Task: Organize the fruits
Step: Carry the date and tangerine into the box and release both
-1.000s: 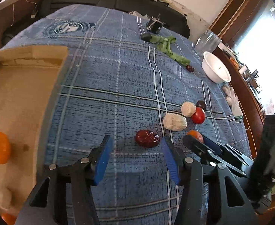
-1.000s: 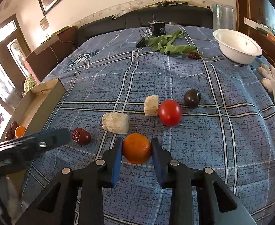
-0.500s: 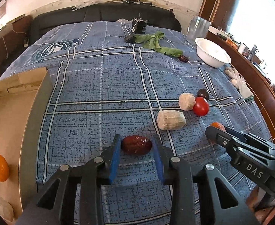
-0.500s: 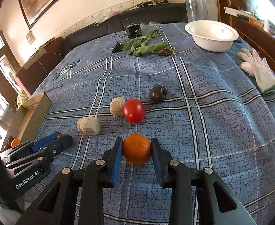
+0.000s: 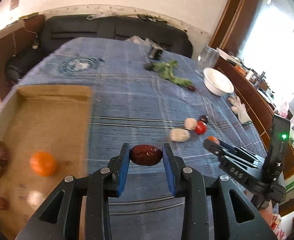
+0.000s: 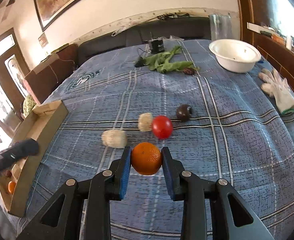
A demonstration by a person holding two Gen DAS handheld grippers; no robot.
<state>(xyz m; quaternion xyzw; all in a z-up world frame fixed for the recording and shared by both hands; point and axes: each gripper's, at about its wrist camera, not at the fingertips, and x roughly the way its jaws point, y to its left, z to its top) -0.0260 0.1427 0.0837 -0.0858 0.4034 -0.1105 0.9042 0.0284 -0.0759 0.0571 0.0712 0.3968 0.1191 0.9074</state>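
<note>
Red date in left gripper jaws — orange in right gripper.

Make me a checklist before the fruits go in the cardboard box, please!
1. Left hand-held gripper shut on the red date: ok.
2. Right hand-held gripper shut on the orange: ok.
3. Cardboard box has bare floor left: ok.
4. Date lifted off the blue cloth: cannot tell.
5. Tomato clear of the right gripper: ok.
</note>
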